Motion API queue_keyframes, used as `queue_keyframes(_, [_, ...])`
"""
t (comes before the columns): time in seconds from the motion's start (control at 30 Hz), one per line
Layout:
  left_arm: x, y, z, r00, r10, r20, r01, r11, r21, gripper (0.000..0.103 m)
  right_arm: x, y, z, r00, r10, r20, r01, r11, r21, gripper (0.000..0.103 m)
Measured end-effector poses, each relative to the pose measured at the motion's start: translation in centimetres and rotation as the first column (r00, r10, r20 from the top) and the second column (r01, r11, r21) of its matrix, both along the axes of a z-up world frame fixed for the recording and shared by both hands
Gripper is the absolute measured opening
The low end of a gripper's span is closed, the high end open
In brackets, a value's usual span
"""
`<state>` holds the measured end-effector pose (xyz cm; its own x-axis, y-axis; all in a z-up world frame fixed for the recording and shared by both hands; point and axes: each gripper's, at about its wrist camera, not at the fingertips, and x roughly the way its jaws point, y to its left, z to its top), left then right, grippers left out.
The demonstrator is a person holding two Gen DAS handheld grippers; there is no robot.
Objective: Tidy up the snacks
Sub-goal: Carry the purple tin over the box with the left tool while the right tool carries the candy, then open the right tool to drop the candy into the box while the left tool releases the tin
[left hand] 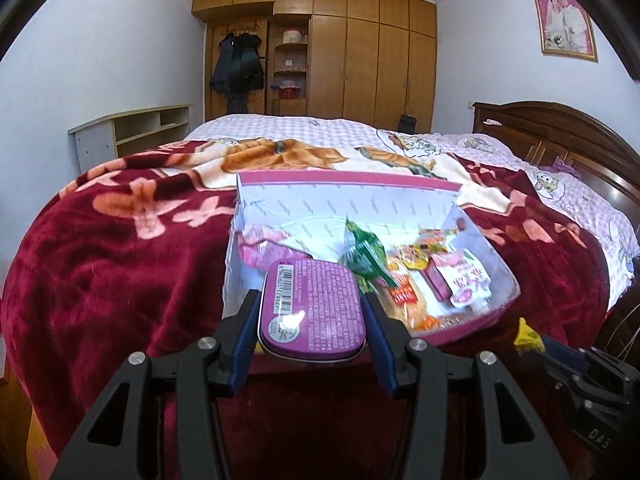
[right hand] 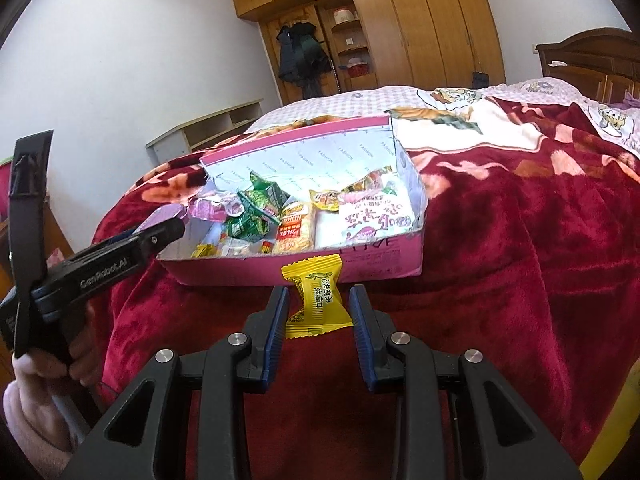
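My left gripper [left hand: 311, 300] is shut on a purple tin [left hand: 312, 312] with a barcode label, held over the near left corner of the pink snack box [left hand: 348, 200]. The tin also shows in the right wrist view [right hand: 166, 216], and the box [right hand: 372, 258] too. The box holds several snacks: a green packet [right hand: 256, 212], an orange biscuit pack [right hand: 294, 228] and a white and pink pouch [right hand: 376, 216]. My right gripper [right hand: 318, 294] holds a yellow candy wrapper [right hand: 316, 300] between its fingers, just in front of the box's near wall.
The box sits on a dark red blanket [left hand: 120, 264] over a bed. A wooden headboard [left hand: 560, 136] is at the right, a low white shelf [left hand: 132, 132] at the left, and a wardrobe [left hand: 360, 48] behind the bed.
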<state>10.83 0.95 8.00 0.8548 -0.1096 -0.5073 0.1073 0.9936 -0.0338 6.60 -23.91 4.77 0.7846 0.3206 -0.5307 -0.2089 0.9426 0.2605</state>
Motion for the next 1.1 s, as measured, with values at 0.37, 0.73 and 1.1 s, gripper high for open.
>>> queue_keyframes(0.37, [4.1, 0.2, -1.6, 0.999, 0.018, -0.044, -0.017, 0.999, 0.028, 0.052, 2.0, -0.1, 1.5, 0.999, -0.003, 0.037, 0.004, 1.0, -0.022, 0.033])
queue_keyframes(0.73, [6.0, 0.4, -3.0, 0.997, 0.043, -0.067, -0.04, 0.998, 0.045, 0.053, 6.1, 0.5, 2.5, 0.998, 0.005, 0.057, -0.002, 0.999, -0.054, 0.033])
queue_keyframes(1.1, [6.6, 0.9, -3.5, 0.994, 0.041, -0.098, -0.039, 0.999, 0.017, 0.053, 11.5, 1.6, 1.7, 1.0, 0.018, 0.014, -0.017, 0.997, -0.08, 0.033])
